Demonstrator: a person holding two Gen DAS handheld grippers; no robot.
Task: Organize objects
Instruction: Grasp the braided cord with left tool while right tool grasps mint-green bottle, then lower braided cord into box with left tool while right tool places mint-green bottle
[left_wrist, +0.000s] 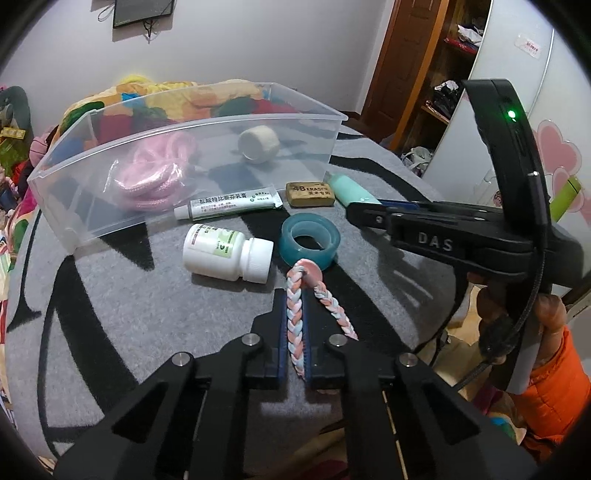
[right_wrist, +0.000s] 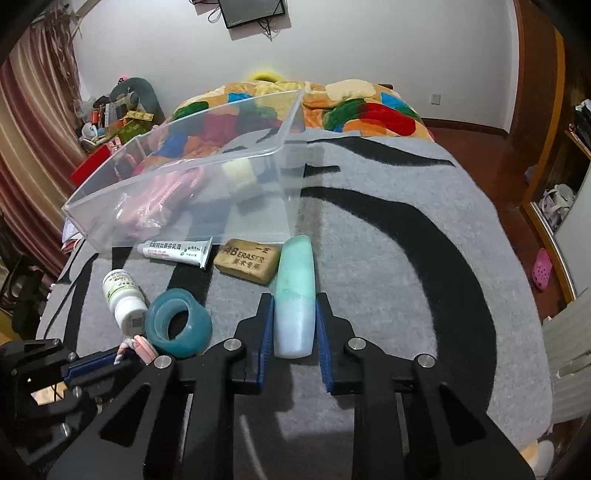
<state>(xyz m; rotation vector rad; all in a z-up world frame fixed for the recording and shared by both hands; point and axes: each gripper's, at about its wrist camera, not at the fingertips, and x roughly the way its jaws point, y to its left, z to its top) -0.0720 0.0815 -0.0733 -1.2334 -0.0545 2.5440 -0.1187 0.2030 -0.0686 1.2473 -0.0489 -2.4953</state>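
My left gripper (left_wrist: 294, 295) is shut on a pink, white and blue braided cord (left_wrist: 295, 317) on the grey rug; the cord's loop end lies against a teal tape roll (left_wrist: 309, 238). My right gripper (right_wrist: 294, 299) has its jaws around a mint-green tube (right_wrist: 295, 295) lying on the rug, with narrow gaps on both sides. A clear plastic bin (left_wrist: 66, 177) stands behind and holds a pink rope (left_wrist: 151, 177) and a beige bandage roll (left_wrist: 258, 144). A white pill bottle (left_wrist: 225, 254), an ointment tube (left_wrist: 232, 203) and a brown eraser (left_wrist: 309, 192) lie in front of the bin.
The rug (right_wrist: 406, 240) covers a bed with a colourful quilt (right_wrist: 351, 107) behind the bin. A wardrobe door (left_wrist: 517, 110) and wooden shelves stand to the right. Clutter is piled at the far left by a curtain (right_wrist: 22, 147).
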